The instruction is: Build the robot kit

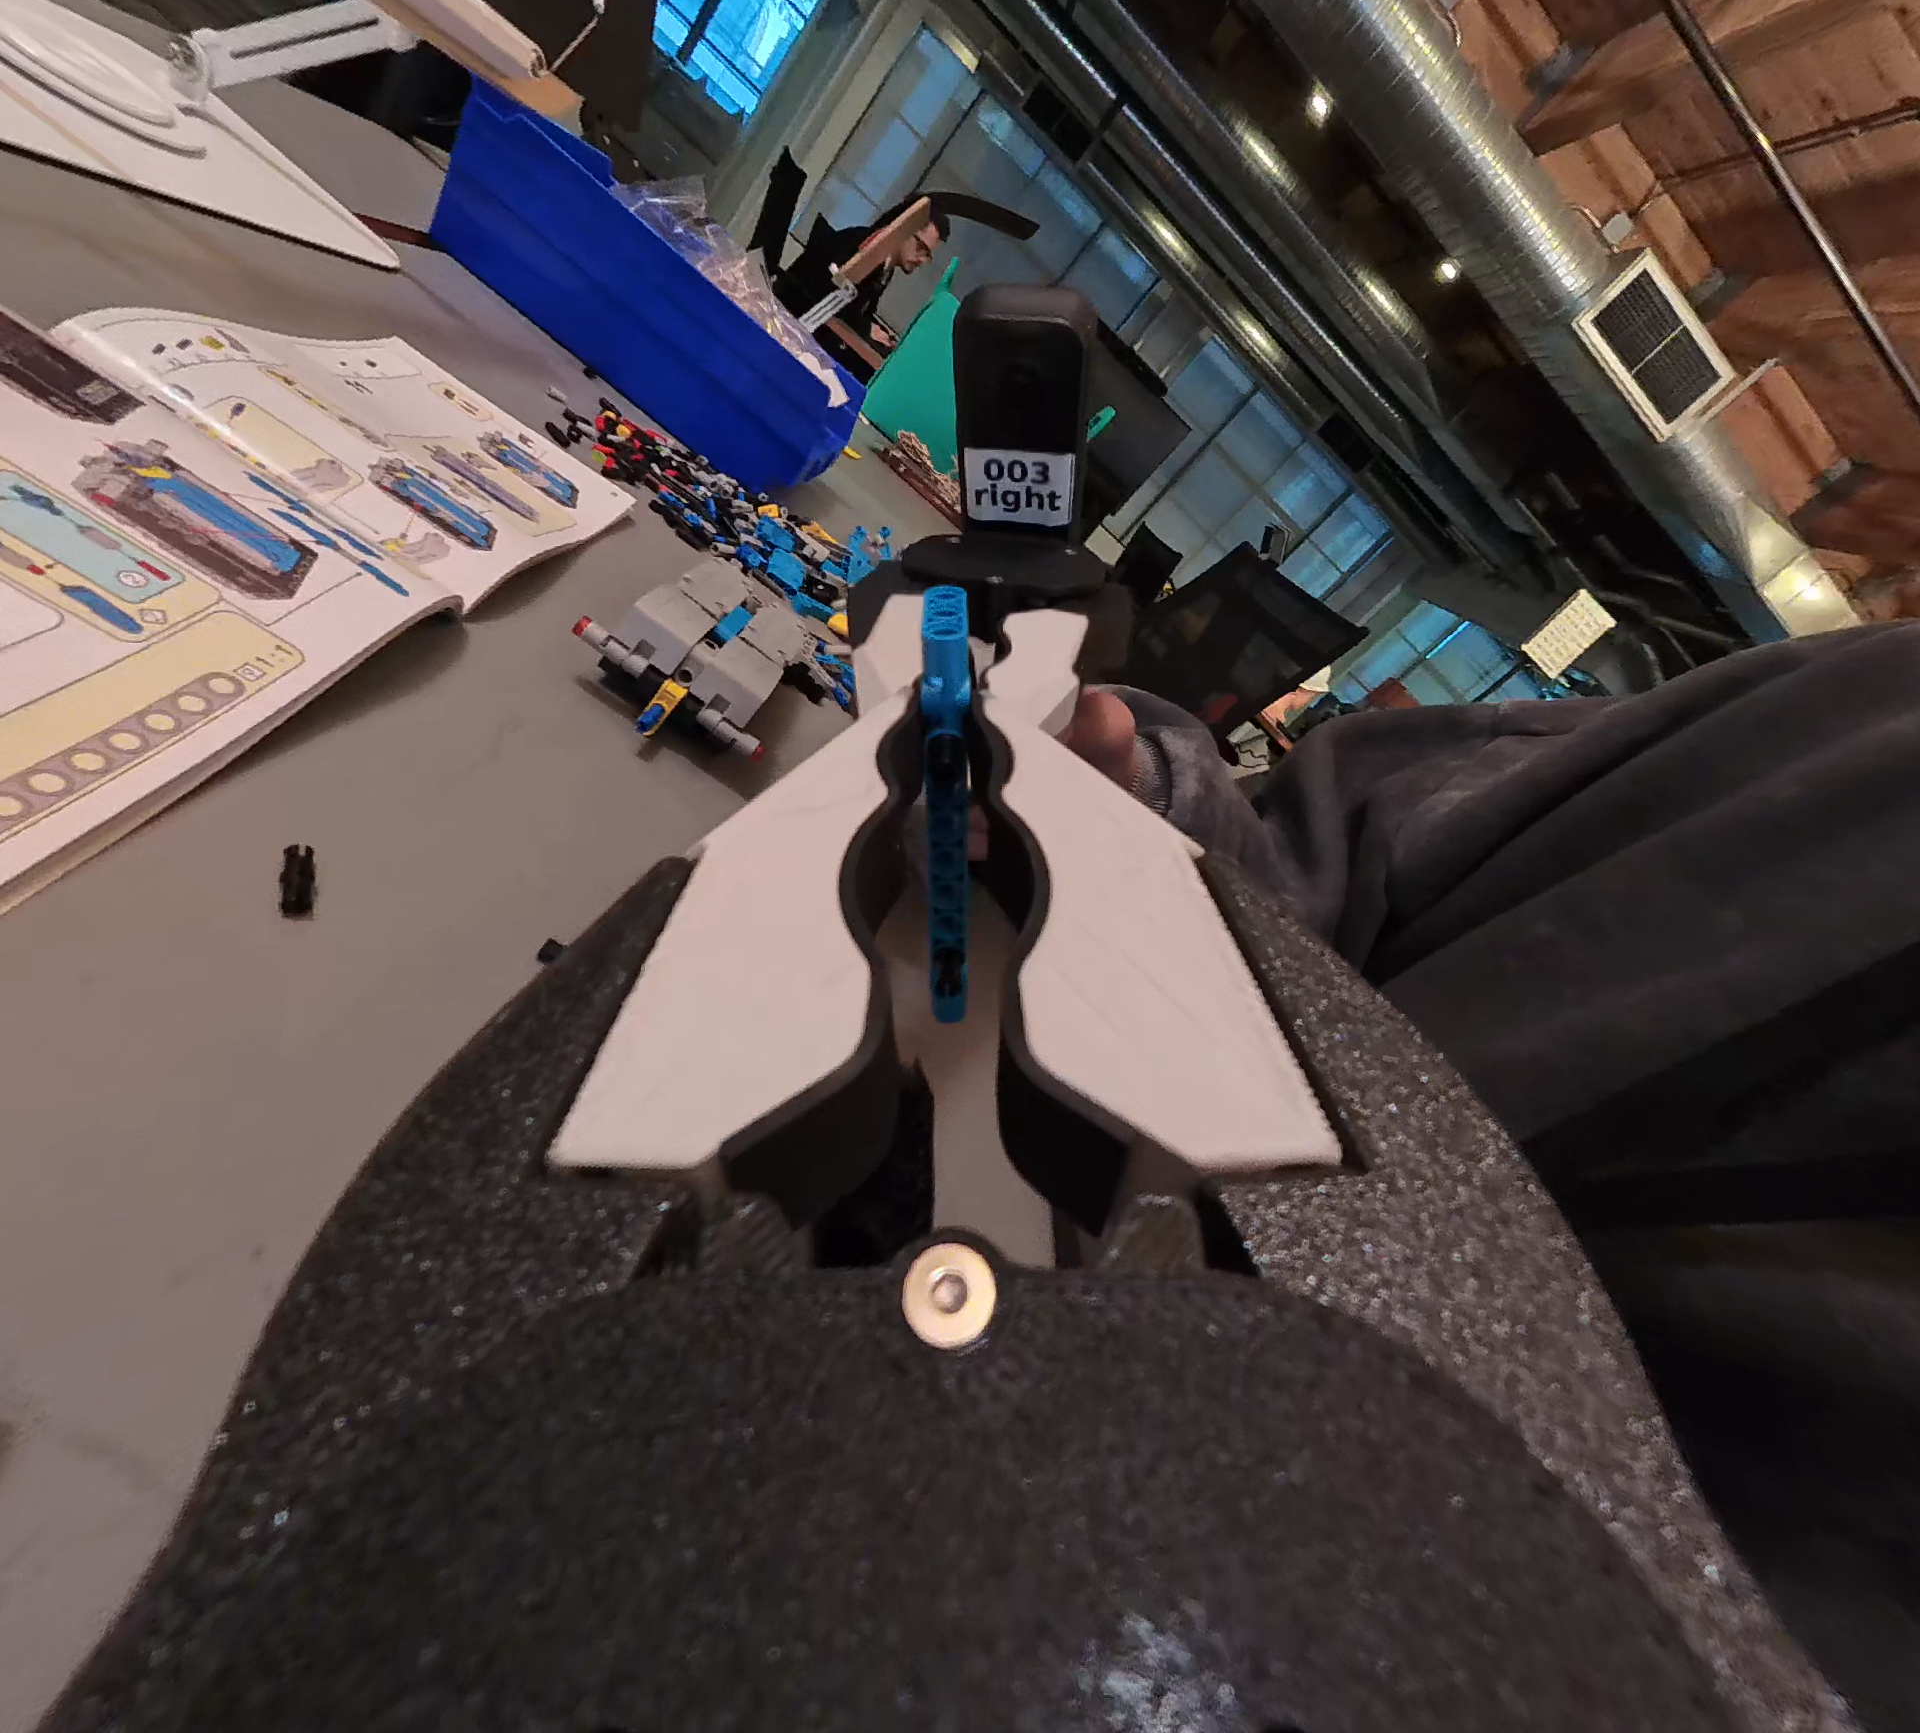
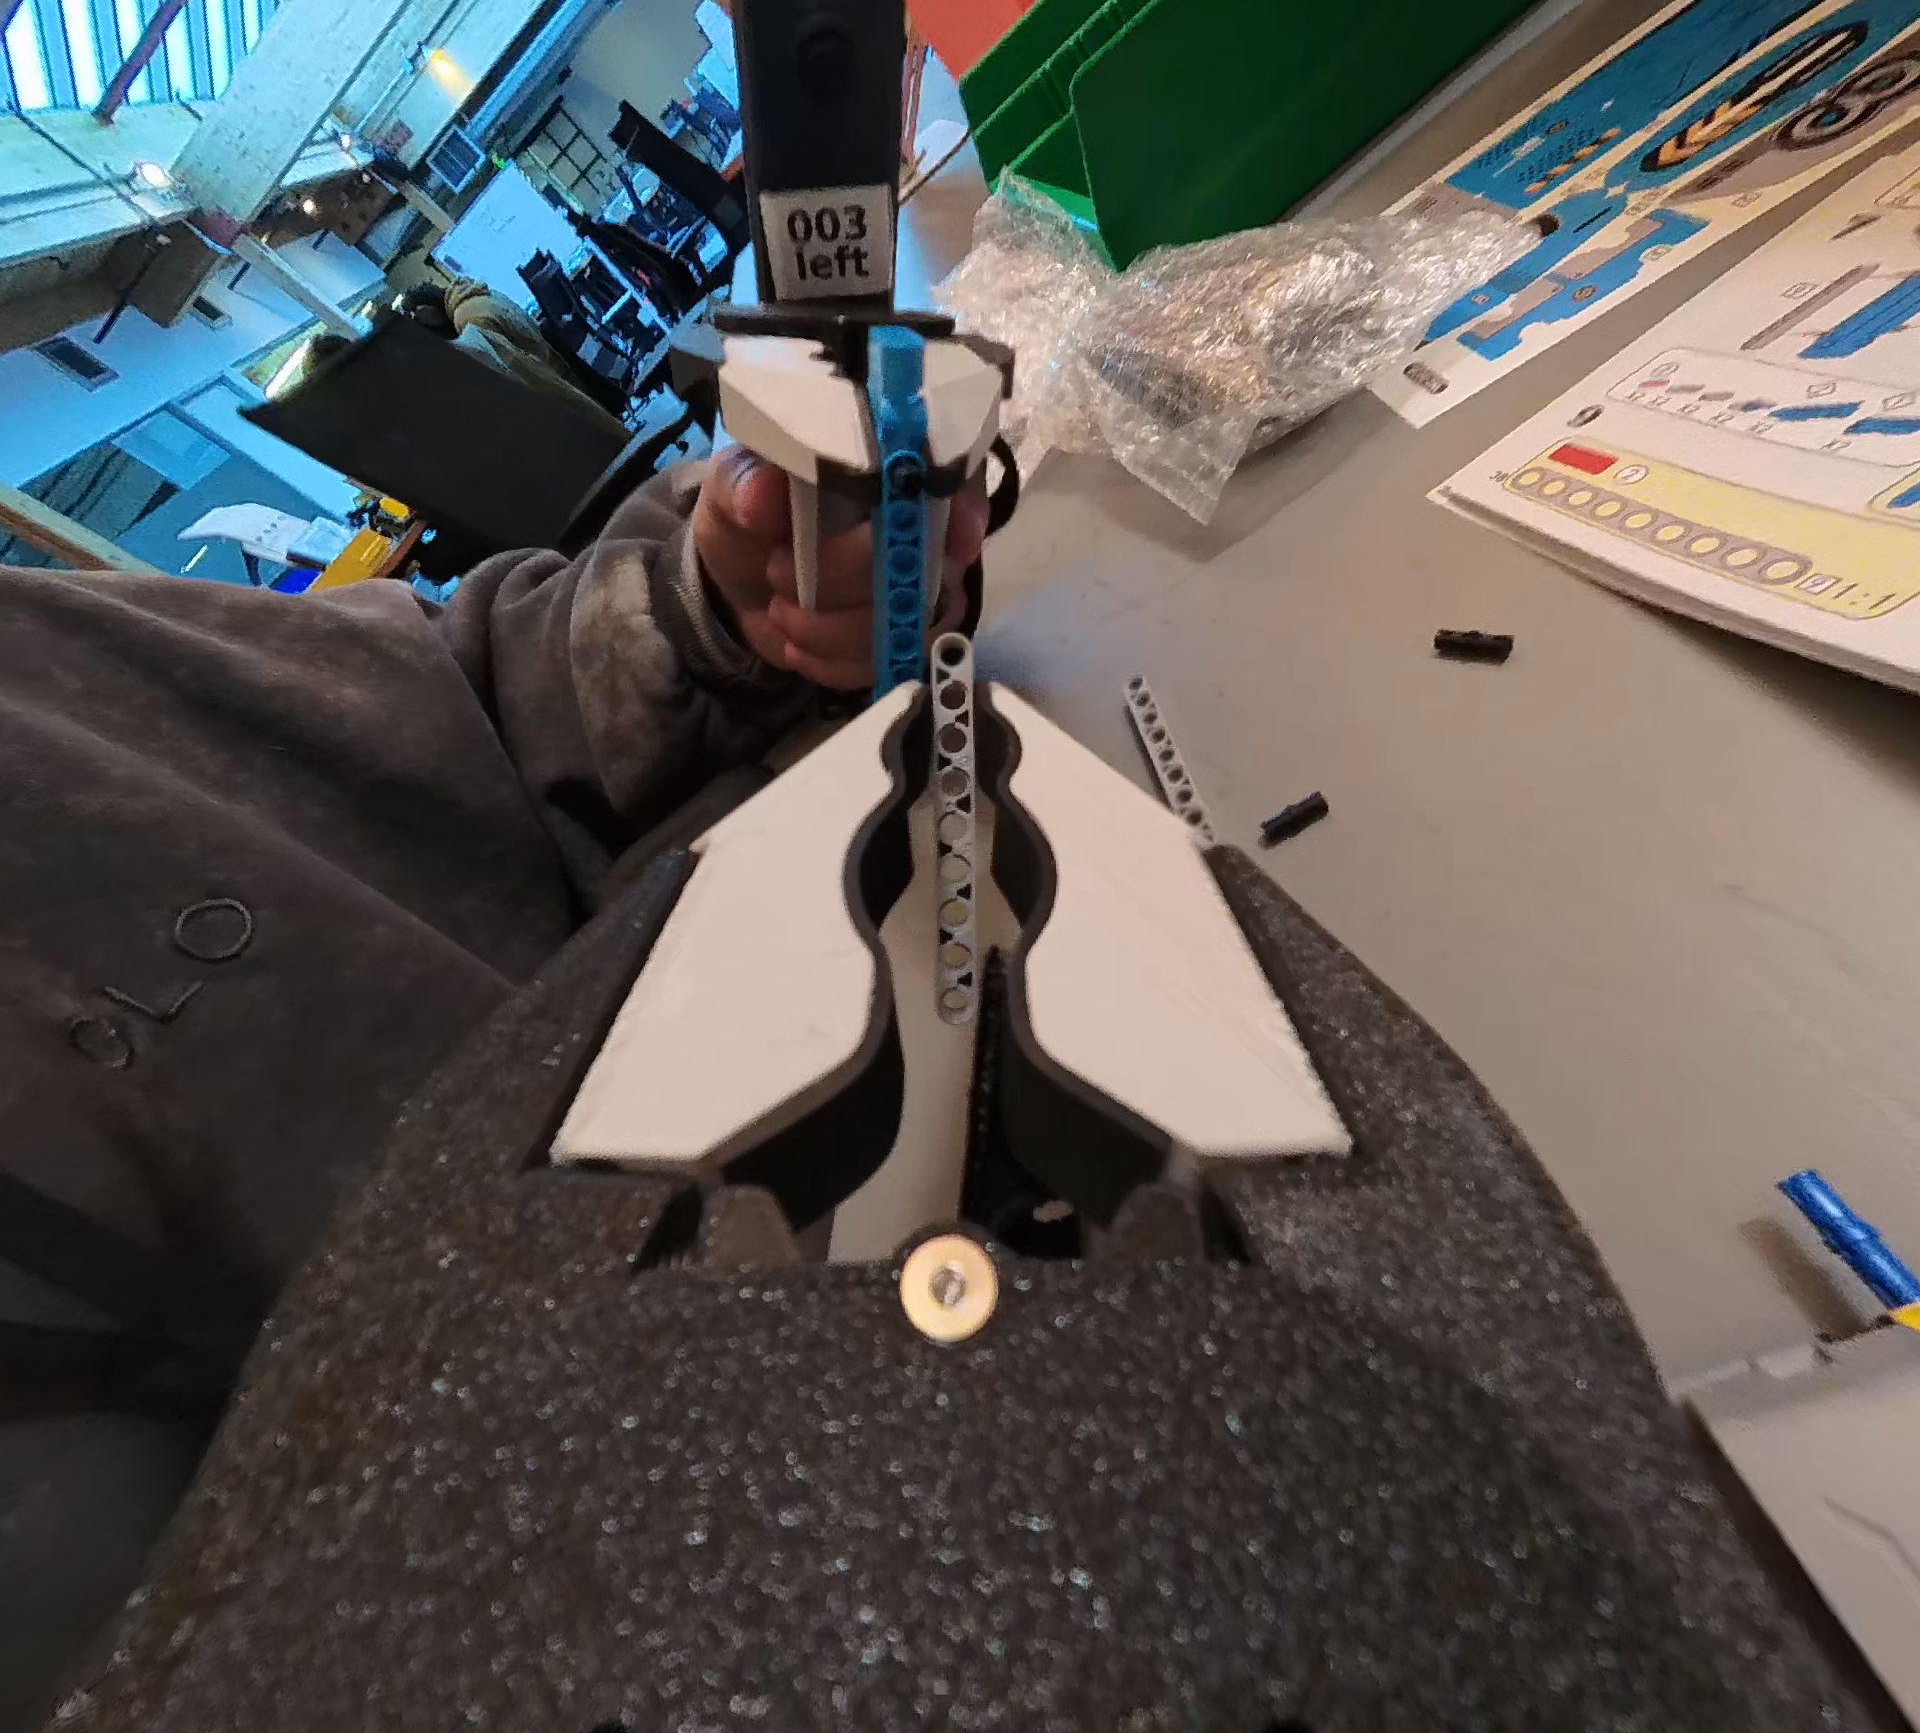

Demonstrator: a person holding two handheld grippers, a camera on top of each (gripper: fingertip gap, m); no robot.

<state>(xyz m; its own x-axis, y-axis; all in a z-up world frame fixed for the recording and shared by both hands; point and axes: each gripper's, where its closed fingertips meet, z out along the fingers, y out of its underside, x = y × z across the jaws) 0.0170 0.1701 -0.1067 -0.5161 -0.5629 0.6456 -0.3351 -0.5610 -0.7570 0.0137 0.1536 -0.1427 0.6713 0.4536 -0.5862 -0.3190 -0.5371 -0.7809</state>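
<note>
Booklet: an open instruction booklet (image 1: 260, 540) lies at the left of the left wrist view, flat on the grey table (image 1: 436, 1008).
Loose pin: a small black pin (image 1: 297, 879) sits alone on the table, lower left. It is round enough that a knock could probably roll it away.
Grey model: a partly built grey model (image 1: 707, 655) stands left of centre. A heap of loose pieces (image 1: 717, 499) and a blue bin (image 1: 623, 312) lie behind it.
Left gripper: the left gripper (image 1: 948, 727) at centre has its jaws clamped on a blue beam (image 1: 945, 852), which runs lengthwise between the fingers.
Blue beam: it is held in the air and carries black pins. In the right wrist view it reaches down from the far gripper to just beside the grey beam's tip.
Right gripper: the right gripper (image 2: 954, 696), at centre of its own view, has its jaws closed on a grey beam (image 2: 956, 852) that pokes out past the tips.
Risk, alignment: both beams are pinched on narrow faces. If the ends meet off-line, either could pivot or slide in its grip.
Risk, drop: a beam pushed loose would likely fall toward the person's dark sleeve (image 2: 312, 748) or the table edge.
Table, right: a second grey beam (image 2: 1169, 753), two black pins (image 2: 1294, 818) and a bubble-wrap bag (image 2: 1195, 333) lie nearby. A low swing of the gripper could scatter them.
</note>
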